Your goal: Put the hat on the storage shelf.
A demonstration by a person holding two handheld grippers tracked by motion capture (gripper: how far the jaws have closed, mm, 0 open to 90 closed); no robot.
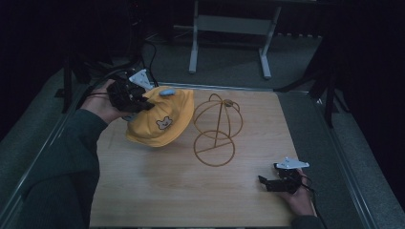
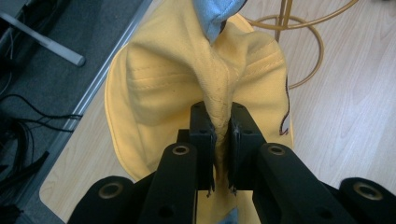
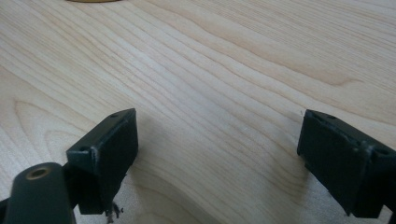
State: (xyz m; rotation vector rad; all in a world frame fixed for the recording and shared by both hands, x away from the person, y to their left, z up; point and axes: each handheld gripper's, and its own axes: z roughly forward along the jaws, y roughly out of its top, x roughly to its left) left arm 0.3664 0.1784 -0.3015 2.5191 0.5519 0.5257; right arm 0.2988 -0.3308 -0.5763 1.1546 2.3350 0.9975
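A yellow hat (image 1: 160,119) with a small bear face and a light blue tab hangs lifted above the wooden table's (image 1: 157,191) left side. My left gripper (image 1: 138,102) is shut on a pinched fold of the yellow hat (image 2: 187,79); in the left gripper view the fabric is squeezed between the two black pads, my left gripper (image 2: 220,140) gripping it. A yellow wire hat stand (image 1: 216,129) stands upright just right of the hat. My right gripper (image 1: 270,174) rests low at the table's front right, jaws wide apart over bare wood, my right gripper (image 3: 217,154) holding nothing.
The metal-edged table ends close to the left hand; cables (image 1: 150,52) and a dark stand lie on the floor beyond. A grey frame leg (image 1: 193,43) stands on the carpet behind the table. Bare wood lies between the wire stand and the right hand.
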